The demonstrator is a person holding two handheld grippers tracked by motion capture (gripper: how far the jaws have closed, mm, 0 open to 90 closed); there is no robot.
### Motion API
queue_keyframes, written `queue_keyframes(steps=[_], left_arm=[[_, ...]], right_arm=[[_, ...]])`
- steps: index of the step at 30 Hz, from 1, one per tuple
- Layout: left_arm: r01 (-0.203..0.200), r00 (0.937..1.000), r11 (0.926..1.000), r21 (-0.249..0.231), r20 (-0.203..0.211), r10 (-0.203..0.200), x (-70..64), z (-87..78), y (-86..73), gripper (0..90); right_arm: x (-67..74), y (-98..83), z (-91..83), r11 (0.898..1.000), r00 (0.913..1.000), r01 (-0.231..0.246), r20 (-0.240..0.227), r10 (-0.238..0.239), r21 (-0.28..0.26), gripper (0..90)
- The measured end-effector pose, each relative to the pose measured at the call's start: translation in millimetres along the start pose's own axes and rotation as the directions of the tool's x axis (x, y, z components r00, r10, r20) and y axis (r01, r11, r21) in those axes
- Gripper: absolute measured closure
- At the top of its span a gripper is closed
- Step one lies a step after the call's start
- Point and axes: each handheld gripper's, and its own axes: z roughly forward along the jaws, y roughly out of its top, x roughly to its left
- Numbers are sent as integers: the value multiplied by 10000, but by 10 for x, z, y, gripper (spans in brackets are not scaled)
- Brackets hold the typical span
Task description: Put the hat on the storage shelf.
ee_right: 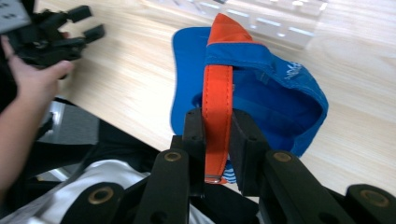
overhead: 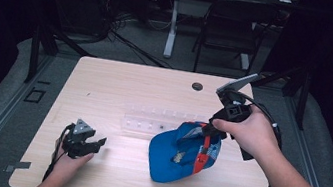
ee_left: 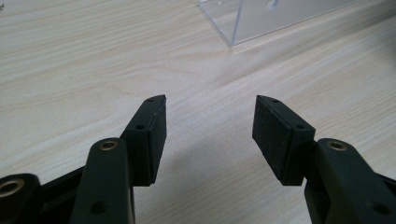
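Right tool [ee_right: 217, 140] clenched on just the orange strap [ee_right: 218, 93] of the blue cap [overhead: 180, 151] near the surface's right edge, left tool [overhead: 90, 143] released and idle; strap could slip, dropping the cap.

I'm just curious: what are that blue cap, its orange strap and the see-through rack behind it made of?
Blue cap: soft matte fabric, judging by its folds. Orange strap: probably woven cloth; it lies flat where the right gripper pinches it. Rack: clear glossy plastic, likely acrylic, with bright edges.
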Motion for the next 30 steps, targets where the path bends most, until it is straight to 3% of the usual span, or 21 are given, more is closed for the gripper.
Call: queue_keyframes(steps=[2,3,6,11,13,15,16,18,22,23,28,30], left_arm=[[11,10000,10000,-77,-46,-11,-4,3,-3,454],[11,10000,10000,-82,-40,-11,-4,2,-3,454],[-21,10000,10000,-10,-13,21,1,-4,-1,453],[-13,10000,10000,-5,-6,13,2,-4,0,454],[-56,10000,10000,-12,-7,56,5,-6,2,454],[-60,10000,10000,-17,-6,60,5,-7,2,454],[-60,10000,10000,-17,-6,60,5,-7,2,453],[-40,10000,10000,-81,-44,39,0,-3,-1,454],[-21,10000,10000,-82,-30,20,-12,2,-2,453],[-92,10000,9999,-77,-27,92,-23,4,-2,453],[-153,9999,9999,-54,45,153,-54,-7,5,453],[-189,9998,9996,-186,2,190,-65,-2,4,453]], right_arm=[[-4,6,-9,10000,9999,22,-161,-21,73,776],[-11,14,-15,9998,9977,-173,-648,179,103,776],[-34,28,-15,9993,9940,-337,-1038,354,177,777],[-91,55,-7,9974,9826,-660,-1718,700,287,777],[-126,65,6,9952,9697,-931,-2242,973,291,778],[-143,69,10,9936,9612,-1085,-2517,1129,311,778],[-143,69,10,9936,9612,-1085,-2517,1129,311,778],[-162,70,17,9926,9485,-1173,-2926,1213,312,778],[-169,71,34,9919,9400,-1222,-3167,1271,354,778],[-162,77,43,9901,9322,-1360,-3338,1397,345,778],[-158,99,57,9890,9110,-1421,-3853,1469,410,778],[-155,100,59,9897,9104,-1385,-3890,1411,348,778]])
